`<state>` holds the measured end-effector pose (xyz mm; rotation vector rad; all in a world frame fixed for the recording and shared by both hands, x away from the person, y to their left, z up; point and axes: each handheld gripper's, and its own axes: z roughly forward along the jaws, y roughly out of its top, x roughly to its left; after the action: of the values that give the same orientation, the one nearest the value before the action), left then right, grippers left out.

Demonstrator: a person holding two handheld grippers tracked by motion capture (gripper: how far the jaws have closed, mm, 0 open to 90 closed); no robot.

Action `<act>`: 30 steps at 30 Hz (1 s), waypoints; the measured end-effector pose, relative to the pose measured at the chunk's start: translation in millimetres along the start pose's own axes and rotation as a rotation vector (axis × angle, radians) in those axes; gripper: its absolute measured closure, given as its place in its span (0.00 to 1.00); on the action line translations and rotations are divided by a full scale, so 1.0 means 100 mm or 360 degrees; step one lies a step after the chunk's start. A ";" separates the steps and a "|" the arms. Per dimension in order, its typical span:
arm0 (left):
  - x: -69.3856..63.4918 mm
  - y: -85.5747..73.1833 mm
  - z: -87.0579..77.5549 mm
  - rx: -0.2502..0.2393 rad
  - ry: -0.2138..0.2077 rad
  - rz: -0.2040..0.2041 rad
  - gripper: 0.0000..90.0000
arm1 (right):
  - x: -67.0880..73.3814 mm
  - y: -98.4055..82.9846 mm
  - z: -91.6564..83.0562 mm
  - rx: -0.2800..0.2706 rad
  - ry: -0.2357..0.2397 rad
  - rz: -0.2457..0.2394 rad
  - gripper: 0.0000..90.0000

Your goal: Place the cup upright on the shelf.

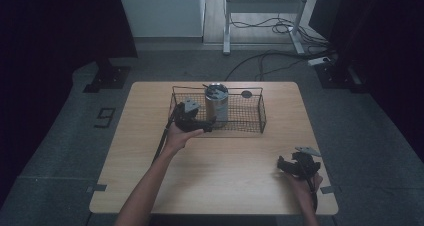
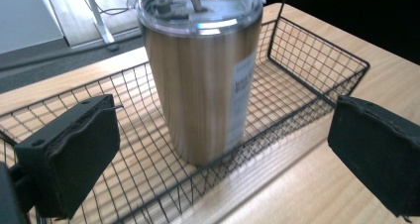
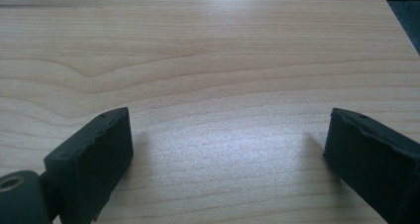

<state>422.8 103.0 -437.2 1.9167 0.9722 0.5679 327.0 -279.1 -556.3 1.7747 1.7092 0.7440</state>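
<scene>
Two tongs are in your hands at a light wooden desk (image 1: 215, 161), and both stand with jaws spread wide and nothing between them. Your left tongs (image 1: 207, 126) sit at the near rail of a black wire basket (image 1: 250, 128) that lies across the far middle of the desk; in the left gripper view the left tongs (image 2: 218, 149) frame a steel tumbler (image 2: 205, 80) — one jaw over the basket's mesh, the other over bare wood outside the rail. The tumbler (image 1: 217, 104) stands upright inside the basket, toward its left end, capped with a clear lid (image 2: 198, 6) and carrying a pale label down one side. Neither jaw touches it. A small dark round object (image 1: 246, 94) sits at the basket's far rail; what it is cannot be told. Your right tongs (image 1: 282, 163) rest low near the desk's near right corner, well apart from the basket — the right gripper view shows the right tongs (image 3: 228, 154) over plain wood grain.
</scene>
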 end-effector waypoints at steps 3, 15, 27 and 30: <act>-0.02 -0.08 -0.05 0.0024 -0.0008 -0.0018 0.01 | 0.00 0.00 0.00 -0.0001 -0.0001 -0.0002 0.05; -0.09 -0.45 -0.26 0.0080 -0.0046 -0.0062 0.03 | 0.00 0.00 0.00 -0.0001 -0.0005 0.0004 0.06; -0.11 -0.84 -0.51 0.0116 -0.0014 -0.0086 0.04 | 0.00 0.00 0.00 -0.0003 -0.0006 0.0005 0.06; -0.10 -0.95 -0.57 0.0133 -0.0019 -0.0105 0.05 | 0.00 0.00 0.00 -0.0003 -0.0006 0.0005 0.06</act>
<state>338.9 152.0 -490.4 1.9513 1.0624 0.4840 326.8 -279.0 -556.1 1.7766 1.7028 0.7427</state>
